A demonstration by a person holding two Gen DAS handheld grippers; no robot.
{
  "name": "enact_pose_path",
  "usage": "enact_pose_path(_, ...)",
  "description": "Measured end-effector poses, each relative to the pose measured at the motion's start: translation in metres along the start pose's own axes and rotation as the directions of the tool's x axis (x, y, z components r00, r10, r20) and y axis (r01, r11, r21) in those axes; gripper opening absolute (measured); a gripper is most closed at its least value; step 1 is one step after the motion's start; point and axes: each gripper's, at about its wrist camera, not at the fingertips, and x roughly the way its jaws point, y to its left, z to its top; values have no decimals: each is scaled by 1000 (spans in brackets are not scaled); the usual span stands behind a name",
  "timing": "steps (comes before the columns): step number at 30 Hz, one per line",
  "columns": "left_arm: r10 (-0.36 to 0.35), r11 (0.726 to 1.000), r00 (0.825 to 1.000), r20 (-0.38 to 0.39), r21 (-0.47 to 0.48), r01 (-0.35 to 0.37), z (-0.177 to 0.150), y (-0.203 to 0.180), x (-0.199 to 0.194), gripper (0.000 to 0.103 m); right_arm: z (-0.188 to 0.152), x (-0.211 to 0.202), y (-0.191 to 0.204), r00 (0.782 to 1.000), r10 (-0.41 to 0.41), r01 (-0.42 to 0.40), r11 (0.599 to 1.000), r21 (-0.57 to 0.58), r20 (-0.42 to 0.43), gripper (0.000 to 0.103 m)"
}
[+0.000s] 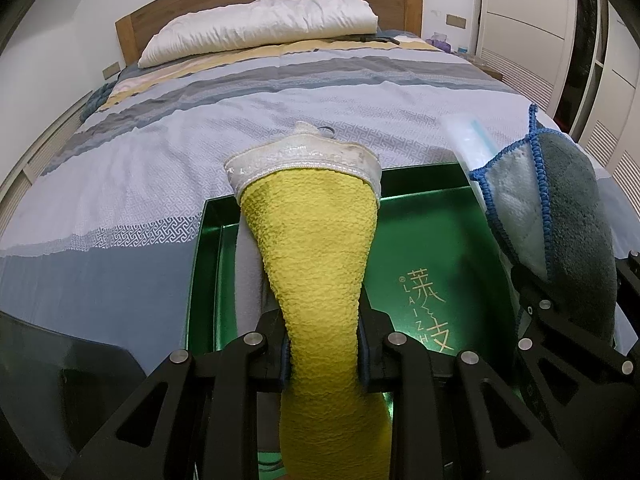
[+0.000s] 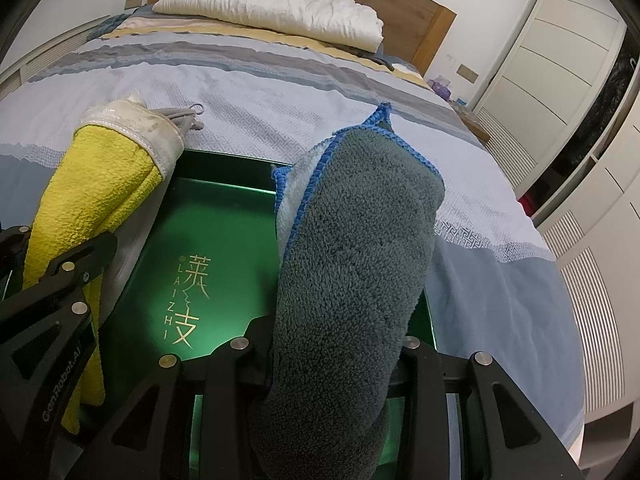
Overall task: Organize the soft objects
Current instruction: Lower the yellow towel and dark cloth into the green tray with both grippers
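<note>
Yellow towel (image 1: 316, 248): you held it bunched in the left gripper (image 1: 324, 354), jaws pinched on its narrow middle; its white-banded end stood up over the far left rim of the tray.
Grey cloth (image 2: 356, 248): you held this blue-edged cloth in the right gripper (image 2: 332, 354), jaws clamped on its thick fold, its top rising above the tray's right side.
Green tray (image 2: 224, 216): it lay on the bed just below both cloths, its floor bare but for gold lettering.
Step in hand: by my reading, you had both soft things poised over the tray, neither set down.
Next move: you would need to lower each cloth onto the tray floor, then part the jaws, keeping the ends inside the rim.
Around: striped bedspread (image 1: 200, 120), white pillow (image 1: 260, 28) at the far end, wooden headboard (image 2: 424, 12), wardrobe doors (image 2: 560, 40) at right.
In the way: a clear plastic packet (image 1: 468, 136) stood just beside the grey cloth at the tray's far right corner; each cloth might crowd the other.
</note>
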Motion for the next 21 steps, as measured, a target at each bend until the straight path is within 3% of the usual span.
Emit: enact_pose_path(21, -7, 1000, 1000, 5, 9, 7, -3, 1, 0, 22, 1, 1, 1, 1000, -2, 2, 1000, -8, -9, 39)
